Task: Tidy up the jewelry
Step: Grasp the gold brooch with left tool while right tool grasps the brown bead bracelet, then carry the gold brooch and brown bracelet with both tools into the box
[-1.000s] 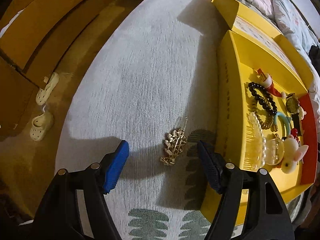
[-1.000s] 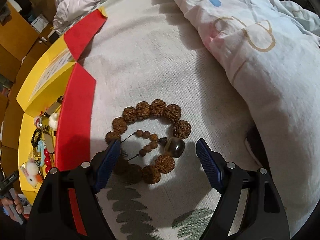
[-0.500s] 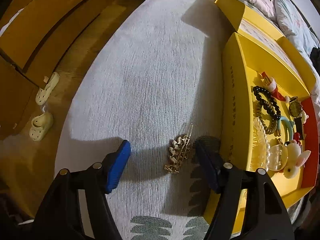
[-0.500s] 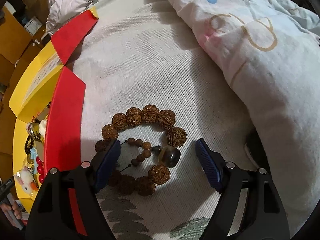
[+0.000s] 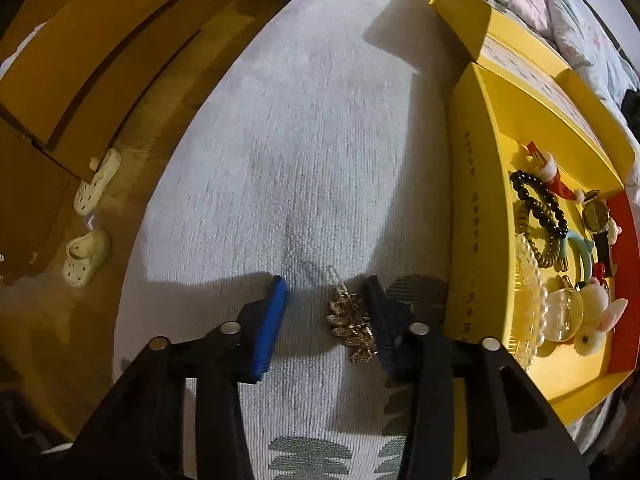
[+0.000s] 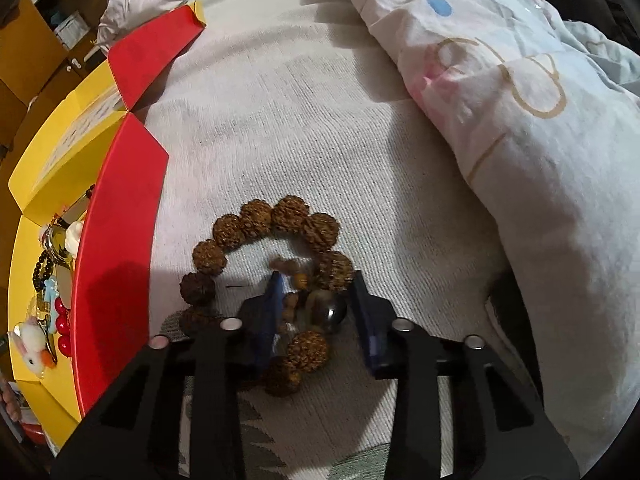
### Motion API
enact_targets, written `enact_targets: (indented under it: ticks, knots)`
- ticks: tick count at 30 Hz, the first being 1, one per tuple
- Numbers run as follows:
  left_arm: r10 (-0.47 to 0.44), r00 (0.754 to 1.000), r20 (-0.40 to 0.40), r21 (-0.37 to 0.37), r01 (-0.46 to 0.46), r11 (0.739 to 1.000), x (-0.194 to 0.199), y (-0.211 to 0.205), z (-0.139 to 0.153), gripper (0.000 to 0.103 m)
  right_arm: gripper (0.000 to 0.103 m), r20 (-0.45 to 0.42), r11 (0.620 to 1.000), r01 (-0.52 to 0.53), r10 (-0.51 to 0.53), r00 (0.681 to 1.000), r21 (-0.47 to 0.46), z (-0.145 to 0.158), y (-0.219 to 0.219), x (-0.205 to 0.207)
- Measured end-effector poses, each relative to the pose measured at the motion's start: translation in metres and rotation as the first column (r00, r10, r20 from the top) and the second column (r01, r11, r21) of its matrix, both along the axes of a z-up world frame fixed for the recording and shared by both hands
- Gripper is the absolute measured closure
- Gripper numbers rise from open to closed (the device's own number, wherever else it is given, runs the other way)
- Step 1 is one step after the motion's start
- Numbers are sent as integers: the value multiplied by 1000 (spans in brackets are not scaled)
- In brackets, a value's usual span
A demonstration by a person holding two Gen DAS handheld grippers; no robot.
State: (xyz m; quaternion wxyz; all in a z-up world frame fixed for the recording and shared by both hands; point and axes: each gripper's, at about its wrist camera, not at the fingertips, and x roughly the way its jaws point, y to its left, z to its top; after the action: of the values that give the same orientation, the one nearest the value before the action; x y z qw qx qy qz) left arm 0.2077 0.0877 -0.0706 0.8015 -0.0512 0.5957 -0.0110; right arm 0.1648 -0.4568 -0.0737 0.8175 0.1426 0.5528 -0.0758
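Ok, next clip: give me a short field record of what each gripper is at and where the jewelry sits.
left gripper: closing around gold leaf-shaped hair clip on white woven bedspread
right gripper: closing across brown rough-bead bracelet, near its dark glossy bead
yellow and red open box: already holds black bead bracelet, watch, plush charm

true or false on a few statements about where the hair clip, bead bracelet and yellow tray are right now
1. The gold leaf hair clip lies on the bedspread between the left gripper's closing jaws. True.
2. The brown bead bracelet is already in the yellow tray. False: it lies on the bedspread beside the tray.
3. The right gripper is closing around the bracelet's large dark bead. True.
4. The yellow tray is bare. False: a black bead bracelet, a watch and other pieces lie in it.
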Motion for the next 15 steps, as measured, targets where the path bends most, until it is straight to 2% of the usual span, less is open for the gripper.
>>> enact_targets:
  ticks: [3,5,15]
  knots:
    - [-8,1000,2,3,8,1000,-2,-2,1,74,78,0,1000,-3,3,1000,-4,2,0,-3]
    - [-9,1000,2,-4,9,1000,-3,-3,3,84,83,10,1000,-2,2,1000,0,4,-1,-5]
    - [20,1000,0,-37,-20,999,-6,2,9,88,83,56,998,-10,7,998,56,24,-1,-17]
